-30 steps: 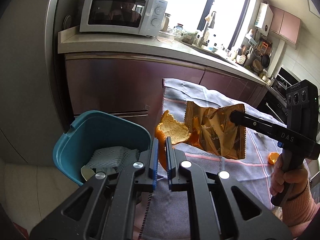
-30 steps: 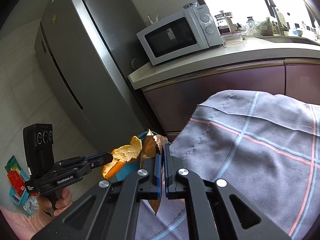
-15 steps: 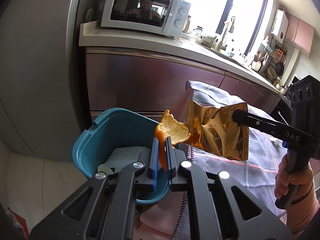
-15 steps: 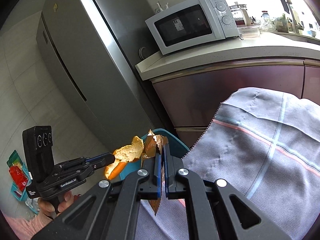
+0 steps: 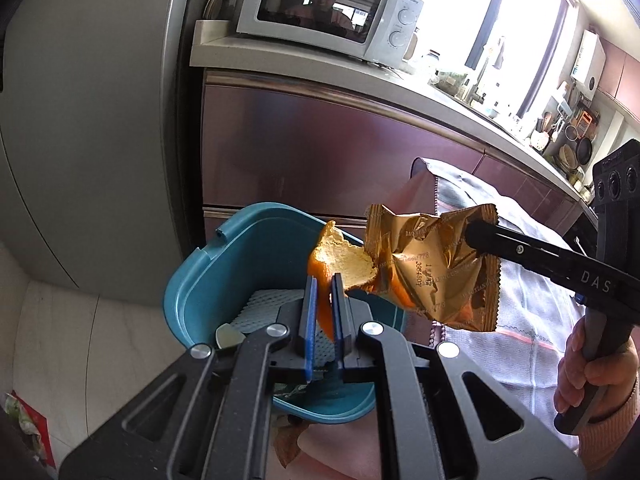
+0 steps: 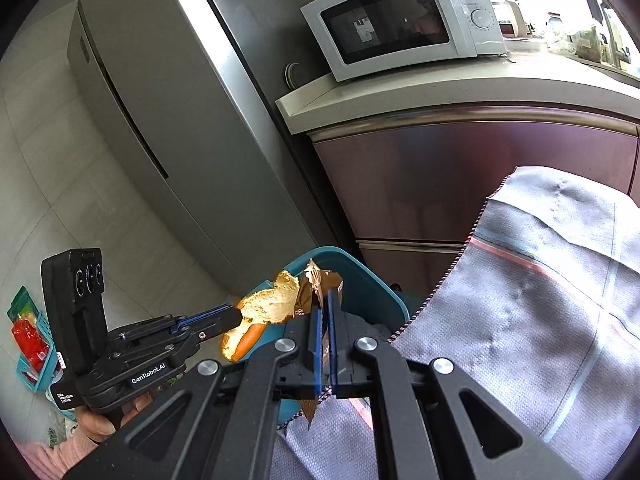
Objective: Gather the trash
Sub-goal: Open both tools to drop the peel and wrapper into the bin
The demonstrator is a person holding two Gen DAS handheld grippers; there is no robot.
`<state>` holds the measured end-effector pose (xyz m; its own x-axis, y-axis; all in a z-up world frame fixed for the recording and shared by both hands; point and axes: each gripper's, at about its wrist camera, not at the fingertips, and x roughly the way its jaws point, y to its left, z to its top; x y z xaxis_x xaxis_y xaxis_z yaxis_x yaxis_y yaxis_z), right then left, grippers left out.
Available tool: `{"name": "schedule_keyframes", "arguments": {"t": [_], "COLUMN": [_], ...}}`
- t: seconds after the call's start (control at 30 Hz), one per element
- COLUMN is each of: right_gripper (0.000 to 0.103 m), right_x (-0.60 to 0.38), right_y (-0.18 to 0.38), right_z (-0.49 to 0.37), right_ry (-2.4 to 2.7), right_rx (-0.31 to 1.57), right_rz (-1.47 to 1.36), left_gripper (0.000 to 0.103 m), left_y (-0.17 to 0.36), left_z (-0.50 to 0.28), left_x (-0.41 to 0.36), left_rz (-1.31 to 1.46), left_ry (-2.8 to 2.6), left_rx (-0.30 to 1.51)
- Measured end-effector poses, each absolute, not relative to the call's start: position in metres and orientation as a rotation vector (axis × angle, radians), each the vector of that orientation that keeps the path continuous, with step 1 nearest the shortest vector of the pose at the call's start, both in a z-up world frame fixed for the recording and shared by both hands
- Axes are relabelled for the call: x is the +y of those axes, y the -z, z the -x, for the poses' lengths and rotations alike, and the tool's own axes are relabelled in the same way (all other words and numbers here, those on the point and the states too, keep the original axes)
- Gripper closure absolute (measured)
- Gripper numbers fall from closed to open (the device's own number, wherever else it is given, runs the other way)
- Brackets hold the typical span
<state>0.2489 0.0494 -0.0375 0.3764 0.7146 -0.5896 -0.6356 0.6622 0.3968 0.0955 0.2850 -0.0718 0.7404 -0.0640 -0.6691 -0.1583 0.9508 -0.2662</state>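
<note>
My left gripper (image 5: pixel 324 280) is shut on a piece of orange peel (image 5: pixel 340 264) and holds it above the teal bin (image 5: pixel 208 280). My right gripper (image 6: pixel 325 300) is shut on a gold snack wrapper (image 6: pixel 316 284), held beside the peel at the bin's right rim. The wrapper shows flat in the left wrist view (image 5: pixel 436 264), with the right gripper (image 5: pixel 472 232) pinching its upper right part. The peel (image 6: pixel 268 312) and left gripper (image 6: pixel 236 318) show in the right wrist view, over the bin (image 6: pixel 372 292). The bin holds white mesh trash (image 5: pixel 264 304).
A table with a grey striped cloth (image 6: pixel 540 320) stands right of the bin. A steel fridge (image 6: pixel 160 120) is behind on the left. A counter (image 5: pixel 320 64) with a white microwave (image 5: pixel 332 12) runs along the back. A small basket with red packets (image 6: pixel 32 344) sits on the floor.
Both grippers have moved left off the cloth-covered table, carrying the peel and the wrapper over the teal bin. The bin now sits under the left gripper's fingers.
</note>
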Motion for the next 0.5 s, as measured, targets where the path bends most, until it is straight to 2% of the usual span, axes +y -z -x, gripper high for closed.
{"name": "schedule_keyframes", "arguments": {"t": [0.5], "right_gripper": [0.1], "right_x": [0.078], "right_y": [0.062], "right_z": [-0.264], "right_ry": [-0.855], "right_rx": [0.887], "right_rz": [-0.08], "left_gripper": [0.095], "left_y": [0.087], "left_z": [-0.107], "left_x": [0.288], "left_rz": [0.328], "left_ry": [-0.079], "left_rx": [0.754]}}
